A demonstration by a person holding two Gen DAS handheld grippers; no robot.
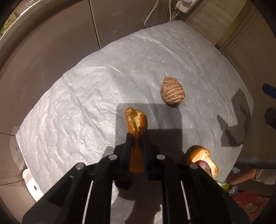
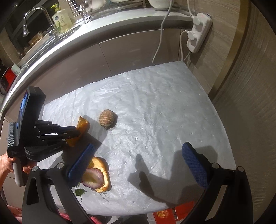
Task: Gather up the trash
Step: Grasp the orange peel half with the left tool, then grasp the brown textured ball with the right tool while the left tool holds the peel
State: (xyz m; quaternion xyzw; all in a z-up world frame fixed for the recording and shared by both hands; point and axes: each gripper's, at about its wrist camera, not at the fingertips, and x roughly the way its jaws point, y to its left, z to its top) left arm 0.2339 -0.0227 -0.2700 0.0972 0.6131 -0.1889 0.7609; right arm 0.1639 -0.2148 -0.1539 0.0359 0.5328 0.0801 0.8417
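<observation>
My left gripper (image 1: 136,136) is shut on a curled orange peel (image 1: 136,118), its black fingers pinching the peel's middle just above the white dimpled mat (image 1: 86,96). In the right wrist view the same gripper (image 2: 77,134) holds that peel (image 2: 83,125) at the left. A brown, rough, ribbed ball (image 1: 172,92) (image 2: 108,120) lies on the mat beyond it. A second orange peel (image 2: 103,174) with a purple onion piece (image 2: 94,177) in it lies near the front. My right gripper (image 2: 138,162) hangs open over the mat, its left blue pad (image 2: 81,160) just above that peel.
A green leaf (image 2: 80,191) lies at the mat's front edge. Cabinet doors (image 2: 131,50) rise behind the mat, with a sink counter, a tap (image 2: 34,15) and a soap bottle (image 2: 62,19) above. A white power strip (image 2: 198,32) with cables hangs at the back right. A red box (image 2: 172,213) sits below.
</observation>
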